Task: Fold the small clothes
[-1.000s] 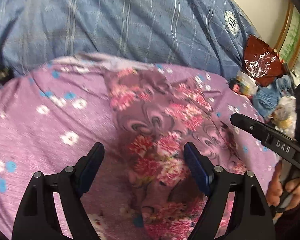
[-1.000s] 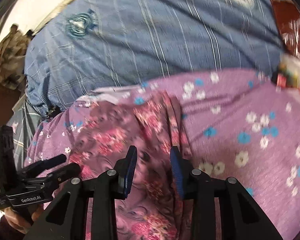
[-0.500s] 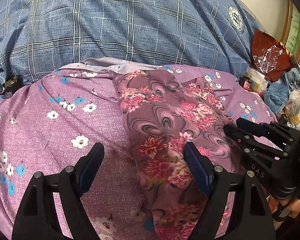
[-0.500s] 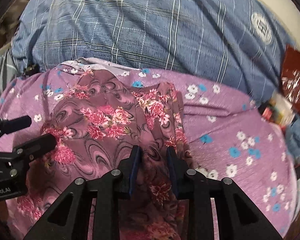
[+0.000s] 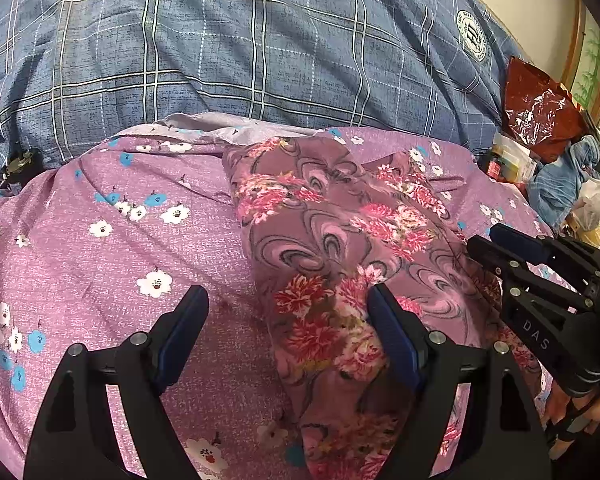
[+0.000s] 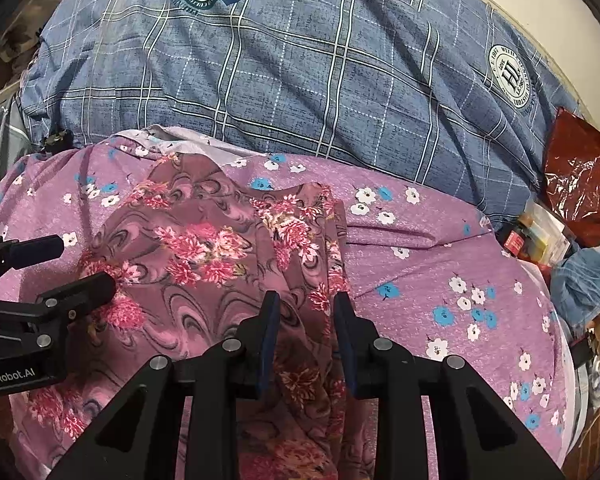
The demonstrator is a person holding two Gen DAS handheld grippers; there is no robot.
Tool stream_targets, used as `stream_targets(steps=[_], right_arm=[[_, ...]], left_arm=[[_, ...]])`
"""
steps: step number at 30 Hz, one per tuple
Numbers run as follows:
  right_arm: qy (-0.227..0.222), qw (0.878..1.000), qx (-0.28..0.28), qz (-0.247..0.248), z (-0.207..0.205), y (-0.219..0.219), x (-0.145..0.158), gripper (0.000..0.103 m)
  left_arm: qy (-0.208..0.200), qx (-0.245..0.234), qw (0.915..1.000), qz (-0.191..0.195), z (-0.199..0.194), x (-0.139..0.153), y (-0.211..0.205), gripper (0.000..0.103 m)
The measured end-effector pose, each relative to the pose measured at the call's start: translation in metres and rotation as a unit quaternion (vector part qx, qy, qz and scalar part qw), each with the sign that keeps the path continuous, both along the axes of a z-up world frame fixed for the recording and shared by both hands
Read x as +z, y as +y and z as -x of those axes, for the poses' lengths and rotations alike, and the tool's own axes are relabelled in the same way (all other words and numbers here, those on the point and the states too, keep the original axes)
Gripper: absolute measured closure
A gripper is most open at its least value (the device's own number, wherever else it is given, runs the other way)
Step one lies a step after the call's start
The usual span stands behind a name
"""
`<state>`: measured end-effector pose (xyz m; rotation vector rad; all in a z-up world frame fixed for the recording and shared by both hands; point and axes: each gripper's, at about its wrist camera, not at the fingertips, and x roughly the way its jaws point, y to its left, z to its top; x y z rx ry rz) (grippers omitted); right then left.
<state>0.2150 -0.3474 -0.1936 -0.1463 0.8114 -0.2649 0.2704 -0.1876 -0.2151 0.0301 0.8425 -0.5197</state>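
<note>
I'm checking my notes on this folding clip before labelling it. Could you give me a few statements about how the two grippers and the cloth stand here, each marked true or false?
1. The left gripper is wide open. True.
2. The flowered garment lies on a purple sheet with small white and blue flowers. True.
3. The right gripper is over bare sheet, away from the garment. False: garment cloth runs between its fingers.
4. The blue checked quilt covers the garment. False: it lies beyond it.
5. A red bag sits at the right edge. True.
</note>
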Motion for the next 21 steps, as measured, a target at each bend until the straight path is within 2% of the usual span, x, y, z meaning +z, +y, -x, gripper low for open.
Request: stream_targets(steps=[6,10,11,12,13,15,17,19,21], right_arm=[[0.003,1.0,-0.004,0.002,0.0,-0.003,-0.002,0.075],[0.014,1.0,-0.002,-0.009,-0.001,-0.01,-0.004,0.071],[0.016,1.0,0.001,-0.025,-0.001,-0.015,-0.004,0.069],[0.015,0.999,0.003,-0.048,0.0,-0.023,-0.003,0.06],[0.009,0.997,0.005,-0.079,0.002,-0.033,-0.001,0.047],[-0.003,0.991,0.01,-0.137,0.006,-0.052,0.001,0.027],[-0.011,0.98,0.008,-0.198,0.01,-0.074,-0.001,0.025],[0.002,0.964,0.001,-0.264,0.012,-0.098,-0.009,0.022],[0.018,0.948,-0.003,-0.318,0.013,-0.116,-0.021,0.022]], left_arm=[[0.001,0.001,1.0,0.002,-0.001,0.0,0.0,0.021],[0.006,0.008,0.9996,0.025,-0.003,0.007,0.008,0.021],[0.005,0.008,0.9994,0.035,-0.003,0.01,0.011,0.021],[0.005,0.006,0.9989,0.046,-0.004,0.012,0.014,0.021],[0.011,0.003,0.998,0.062,-0.006,0.014,0.019,0.021],[0.039,-0.013,0.9957,0.083,-0.012,0.01,0.022,0.02],[0.089,-0.036,0.9906,0.097,-0.021,-0.001,0.02,0.02],[0.143,-0.047,0.9826,0.108,-0.028,-0.018,0.015,0.02],[0.17,-0.055,0.9761,0.123,-0.03,-0.027,0.012,0.02]])
